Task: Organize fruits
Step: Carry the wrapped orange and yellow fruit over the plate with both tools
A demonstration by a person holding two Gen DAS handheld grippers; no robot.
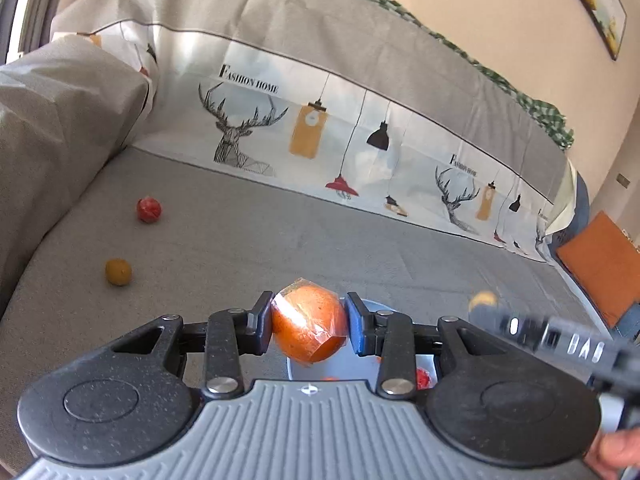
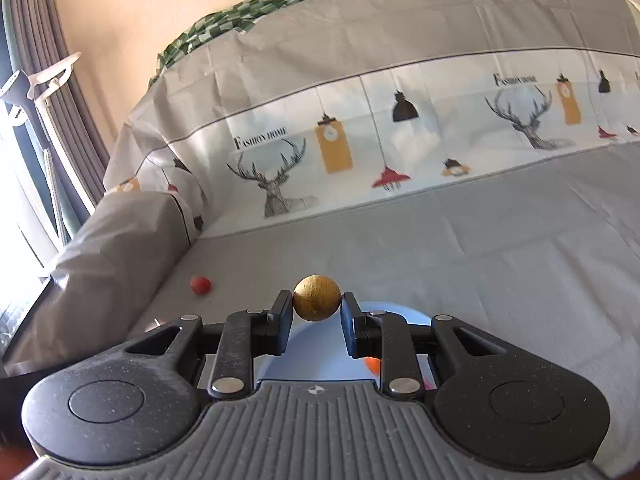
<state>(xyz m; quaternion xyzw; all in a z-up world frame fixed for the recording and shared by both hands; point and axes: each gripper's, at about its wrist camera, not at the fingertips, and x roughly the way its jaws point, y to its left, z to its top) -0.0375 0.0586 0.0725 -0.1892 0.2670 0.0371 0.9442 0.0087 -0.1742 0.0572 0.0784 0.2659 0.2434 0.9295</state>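
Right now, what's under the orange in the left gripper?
A pale blue plate sits under the wrapped orange. A red fruit peeks out; the hand-held gripper hides the rest.

At the frame's centre the black two-finger right gripper (image 2: 317, 299) clamped a small round brownish-gold fruit (image 2: 317, 297) above a pale blue plate (image 2: 394, 310), while a small red fruit (image 2: 200, 284) lay at left on the grey sofa cover (image 2: 500, 248).
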